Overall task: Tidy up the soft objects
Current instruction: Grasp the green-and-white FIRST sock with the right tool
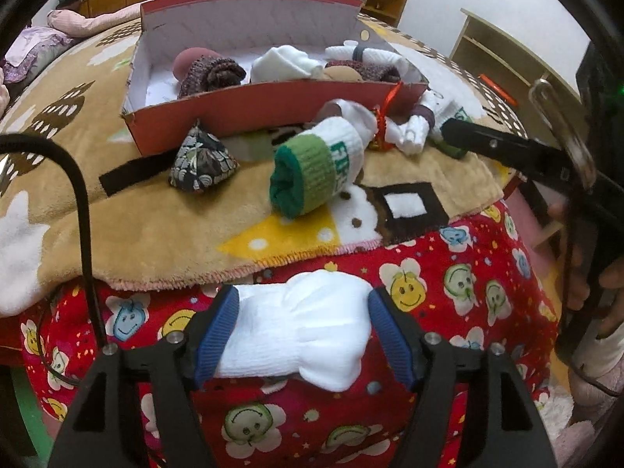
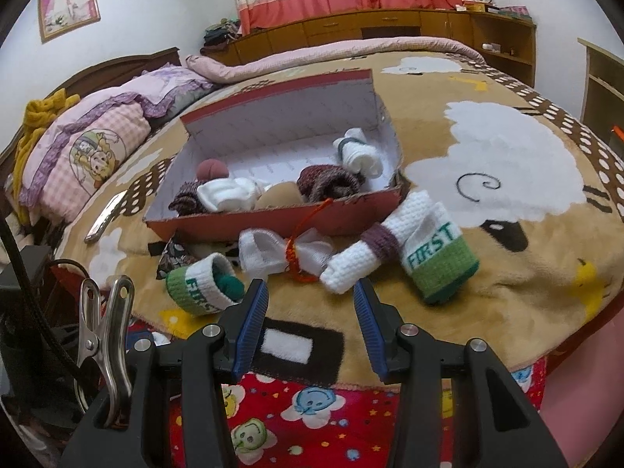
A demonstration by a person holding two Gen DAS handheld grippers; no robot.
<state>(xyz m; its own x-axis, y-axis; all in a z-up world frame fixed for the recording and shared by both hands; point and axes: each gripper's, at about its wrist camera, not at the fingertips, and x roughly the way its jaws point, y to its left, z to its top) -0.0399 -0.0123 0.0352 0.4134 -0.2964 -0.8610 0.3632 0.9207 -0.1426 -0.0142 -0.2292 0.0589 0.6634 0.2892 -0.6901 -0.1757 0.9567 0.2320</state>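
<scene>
My left gripper [image 1: 303,325] is shut on a rolled white sock [image 1: 300,335], held over the red quilt in front of the bed edge. A red box [image 1: 257,107] lies on the tan blanket and holds several rolled socks [image 2: 327,183]. In front of it lie a green-cuffed "FIRST" sock roll [image 1: 316,171], a dark patterned pouch [image 1: 201,162], a white bundle tied with red string [image 2: 284,251] and a second green-cuffed sock [image 2: 433,257]. My right gripper [image 2: 310,304] is open and empty, just short of the tied bundle. It shows at the right in the left wrist view [image 1: 507,144].
The red smiley quilt [image 1: 448,284] hangs below the tan blanket's edge. A phone [image 2: 107,214] lies left of the box. Pillows [image 2: 89,144] are piled at the bed head. Wooden cabinets [image 2: 390,27] line the far wall; a shelf unit [image 1: 503,62] stands at the right.
</scene>
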